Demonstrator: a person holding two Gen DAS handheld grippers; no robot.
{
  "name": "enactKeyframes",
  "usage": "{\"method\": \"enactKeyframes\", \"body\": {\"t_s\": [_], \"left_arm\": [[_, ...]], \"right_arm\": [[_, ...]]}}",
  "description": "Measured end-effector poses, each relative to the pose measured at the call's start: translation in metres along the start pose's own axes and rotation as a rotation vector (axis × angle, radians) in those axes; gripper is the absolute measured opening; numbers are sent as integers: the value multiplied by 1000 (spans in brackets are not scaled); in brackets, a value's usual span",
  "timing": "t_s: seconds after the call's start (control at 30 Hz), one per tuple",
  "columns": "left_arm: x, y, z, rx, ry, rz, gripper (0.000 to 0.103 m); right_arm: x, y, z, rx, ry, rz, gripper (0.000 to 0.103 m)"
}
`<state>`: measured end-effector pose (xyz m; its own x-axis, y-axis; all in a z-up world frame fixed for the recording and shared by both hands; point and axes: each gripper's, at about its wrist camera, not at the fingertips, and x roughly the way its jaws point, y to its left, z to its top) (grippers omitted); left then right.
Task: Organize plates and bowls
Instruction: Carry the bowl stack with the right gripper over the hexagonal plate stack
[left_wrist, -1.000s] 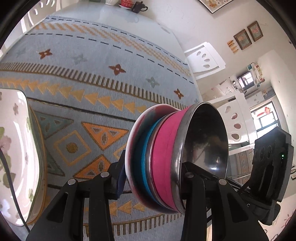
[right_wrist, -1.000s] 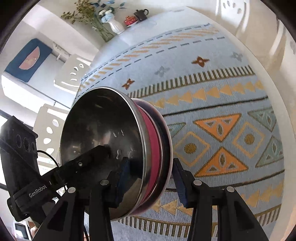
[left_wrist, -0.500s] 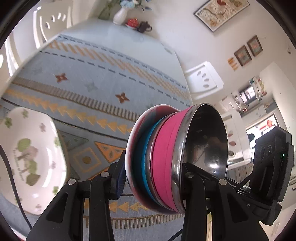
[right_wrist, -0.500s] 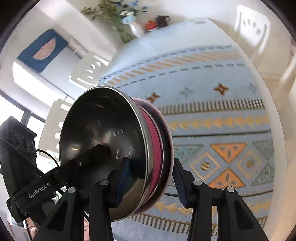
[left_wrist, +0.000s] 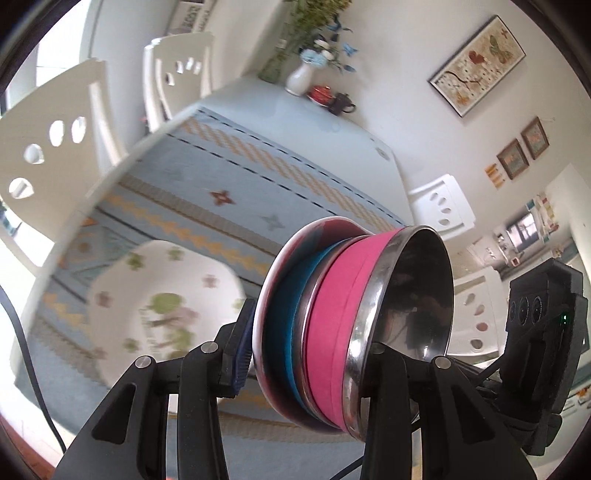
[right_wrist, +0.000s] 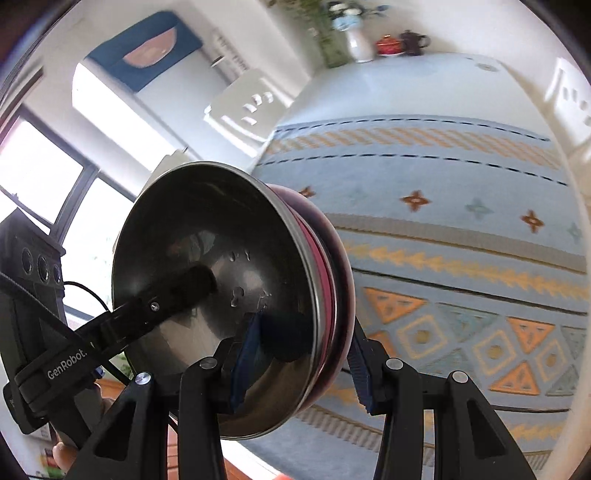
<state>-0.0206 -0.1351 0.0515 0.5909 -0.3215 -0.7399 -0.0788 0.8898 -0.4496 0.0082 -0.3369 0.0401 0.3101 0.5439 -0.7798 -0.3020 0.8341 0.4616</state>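
Presently, findings by item, largest first.

Desk (left_wrist: 192, 177): covered by a woven blue cloth with orange geometric bands; lies well beyond and below both tongs.

Floral plate (left_wrist: 162, 302): white, glossy, scalloped, printed with flowers; rests on the desk beyond the left tongs' outer finger, blurred.

Nested stack (left_wrist: 354, 325): a steel bowl (right_wrist: 221, 280) with a mirror-bright inside, a pink-sided bowl, a blue one, and a dark-rimmed plate at the back; tipped on edge, clear of the desk, held between the two tongs.

Left tongs (left_wrist: 306, 365): pinching the stack's rim, one finger behind the plate, one inside the steel bowl.

Right tongs (right_wrist: 299, 362): likewise clamped across the stack from the opposite side.

Step in hand: judged to be carrying the stack to its place.

Next move: likely level it and lower it, perhaps onto the floral plate; smooth steel may slip.
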Motion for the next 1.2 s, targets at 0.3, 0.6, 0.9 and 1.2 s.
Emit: {"method": "enactKeyframes", "body": {"t_s": [0.3,0.6,0.9,1.2], "left_arm": [[-16,78,6,-22,9,39,34],[9,123,1,-31,98,-12,34],[34,138,-8,-52,170,-62,34],[46,150,-7,-59,199,-73,34]], "right_arm": [[66,53,-11,25,61,27,45],[106,63,-23,89,128,-51,45],[126,56,-29,145,162,-120,45],[136,57,-28,149,182,-152,45]]}}
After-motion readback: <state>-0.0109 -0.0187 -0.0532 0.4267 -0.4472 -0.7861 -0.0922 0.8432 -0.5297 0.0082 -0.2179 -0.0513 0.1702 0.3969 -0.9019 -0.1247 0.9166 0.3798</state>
